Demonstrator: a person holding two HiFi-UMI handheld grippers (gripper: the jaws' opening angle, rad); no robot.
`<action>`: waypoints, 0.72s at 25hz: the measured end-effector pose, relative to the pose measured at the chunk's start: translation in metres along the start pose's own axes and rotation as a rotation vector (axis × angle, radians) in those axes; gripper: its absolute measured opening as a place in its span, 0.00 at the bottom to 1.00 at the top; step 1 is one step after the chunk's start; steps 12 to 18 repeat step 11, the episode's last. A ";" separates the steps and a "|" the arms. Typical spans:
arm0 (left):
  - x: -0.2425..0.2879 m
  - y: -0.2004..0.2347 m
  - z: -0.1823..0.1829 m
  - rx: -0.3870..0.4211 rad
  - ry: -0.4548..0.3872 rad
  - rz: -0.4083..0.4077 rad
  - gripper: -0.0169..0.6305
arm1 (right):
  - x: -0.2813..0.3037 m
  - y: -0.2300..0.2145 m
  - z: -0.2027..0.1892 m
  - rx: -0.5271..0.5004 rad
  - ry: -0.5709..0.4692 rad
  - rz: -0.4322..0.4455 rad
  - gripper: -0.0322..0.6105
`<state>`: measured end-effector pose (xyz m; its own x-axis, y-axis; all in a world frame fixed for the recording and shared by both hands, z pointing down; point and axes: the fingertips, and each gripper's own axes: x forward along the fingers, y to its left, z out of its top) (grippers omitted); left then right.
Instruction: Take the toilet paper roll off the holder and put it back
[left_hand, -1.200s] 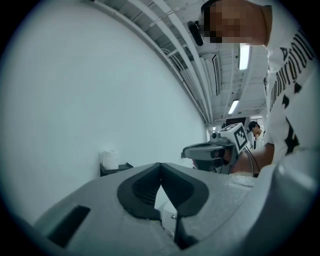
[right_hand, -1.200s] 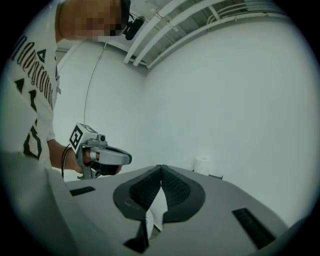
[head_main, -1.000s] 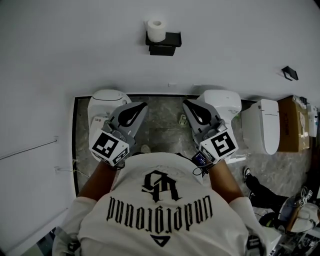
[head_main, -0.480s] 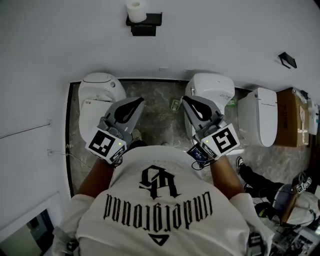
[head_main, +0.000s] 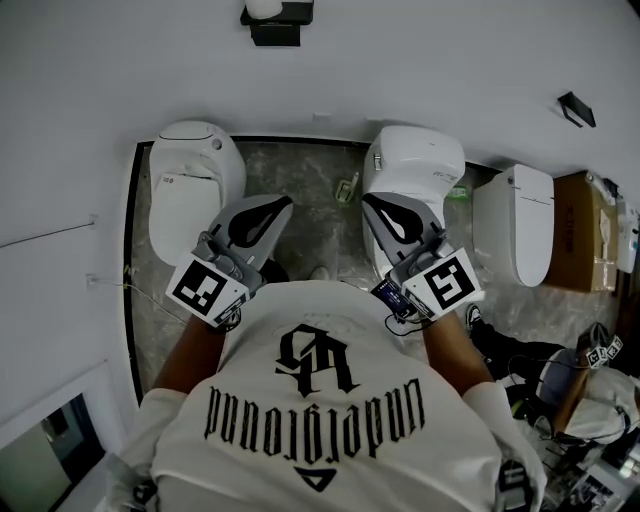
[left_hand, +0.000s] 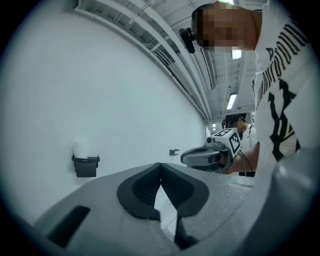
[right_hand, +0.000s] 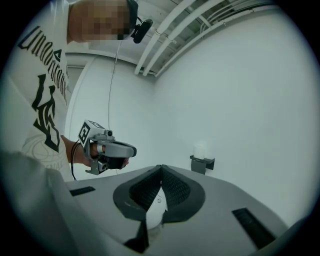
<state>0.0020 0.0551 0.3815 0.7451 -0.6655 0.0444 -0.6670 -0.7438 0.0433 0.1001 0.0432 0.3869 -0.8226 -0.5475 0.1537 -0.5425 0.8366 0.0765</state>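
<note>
The toilet paper roll (head_main: 265, 8) stands on its black holder (head_main: 277, 30) on the white wall, half cut off by the head view's top edge (only a pale blur in both gripper views). The left gripper (left_hand: 160, 165) and right gripper (right_hand: 160, 167) are clenched on nothing, well apart from it.

Clear air ahead to the wall holder (head_main: 276, 30), left toilet (head_main: 195, 185) and middle toilet (head_main: 415, 165) low underneath
</note>
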 end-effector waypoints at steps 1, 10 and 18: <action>0.001 0.001 0.000 -0.003 -0.004 0.009 0.05 | -0.001 0.000 -0.001 0.002 -0.001 0.002 0.07; 0.008 -0.020 -0.002 -0.008 -0.011 0.001 0.05 | -0.020 0.001 -0.006 -0.009 -0.003 0.008 0.07; 0.009 -0.022 -0.003 -0.010 -0.013 -0.002 0.05 | -0.022 0.001 -0.007 -0.010 -0.001 0.006 0.07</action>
